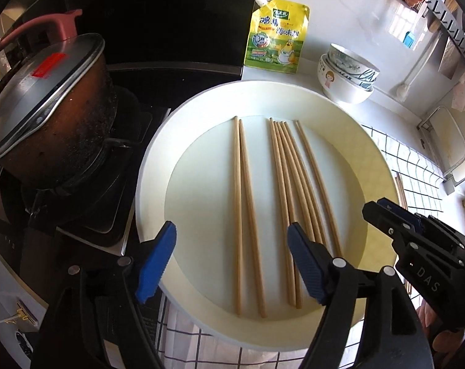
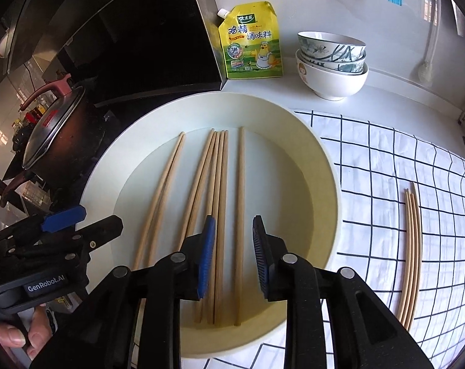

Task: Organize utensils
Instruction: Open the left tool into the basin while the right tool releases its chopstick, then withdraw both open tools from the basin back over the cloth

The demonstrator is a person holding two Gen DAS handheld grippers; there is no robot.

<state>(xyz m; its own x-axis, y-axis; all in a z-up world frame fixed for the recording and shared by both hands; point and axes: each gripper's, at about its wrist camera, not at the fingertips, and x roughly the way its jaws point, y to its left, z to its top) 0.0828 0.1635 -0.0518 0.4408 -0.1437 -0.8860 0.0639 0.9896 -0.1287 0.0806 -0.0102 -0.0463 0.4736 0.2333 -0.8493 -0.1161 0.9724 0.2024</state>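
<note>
The cream basin (image 2: 324, 166) lies under both grippers. Beneath the wide-open left gripper (image 1: 232, 264) sits a chopstick pair (image 1: 243, 215). The right gripper (image 2: 234, 258), half open and empty, probably straddles the single chopstick (image 2: 240, 215); lower squarely and close gently so it can't roll.

Both wrist cameras look steeply down, close over the round cream basin (image 1: 158, 166) (image 2: 330, 166) holding wooden chopsticks, left from seven o'clock, right from five, sharing the yellow seasoning pouch (image 1: 277, 37) (image 2: 252, 43) at twelve.
</note>
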